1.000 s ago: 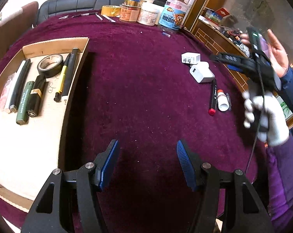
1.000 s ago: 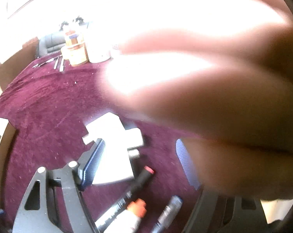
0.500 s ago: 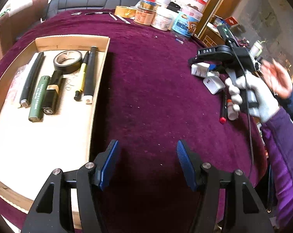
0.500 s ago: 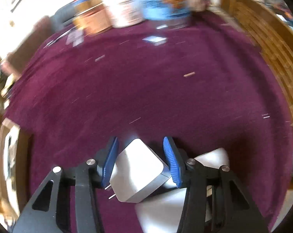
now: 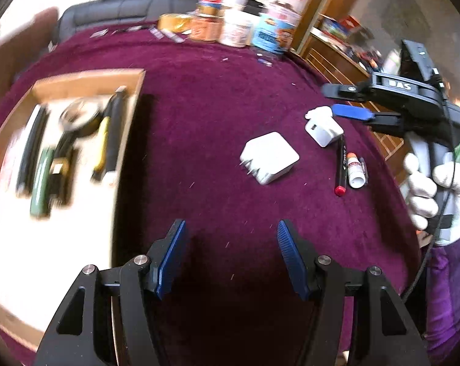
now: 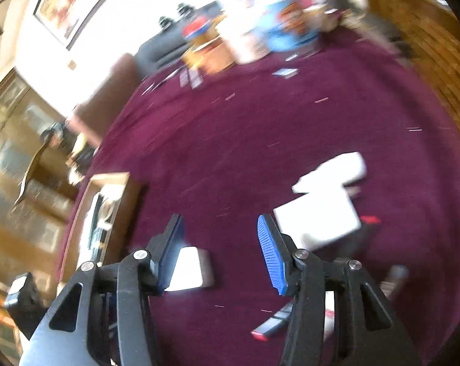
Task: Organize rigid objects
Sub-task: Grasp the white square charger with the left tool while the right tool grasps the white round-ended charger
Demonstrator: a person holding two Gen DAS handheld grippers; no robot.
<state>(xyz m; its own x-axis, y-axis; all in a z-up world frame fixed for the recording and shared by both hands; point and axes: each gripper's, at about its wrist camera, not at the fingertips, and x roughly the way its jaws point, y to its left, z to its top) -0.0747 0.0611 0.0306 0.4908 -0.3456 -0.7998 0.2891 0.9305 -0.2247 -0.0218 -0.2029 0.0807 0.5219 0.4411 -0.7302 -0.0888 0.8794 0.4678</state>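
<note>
Moved toward the counter's middle, the pronged charger (image 5: pixel 269 157) lies right of the tray (image 5: pixel 86 76), just ahead of our empty, parted left gripper (image 5: pixel 230 256). Our right gripper (image 6: pixel 217 222) has jaws that have just been opening, with a white block (image 6: pixel 190 268) loose between them.

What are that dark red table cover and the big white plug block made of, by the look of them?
Table cover: seemingly a plush, velvety fabric; matt, fuzzy, flecked with lint. Big white plug block: probably hard plastic; smooth, slightly glossy, rounded corners, with metal-looking prongs at one edge.
</note>
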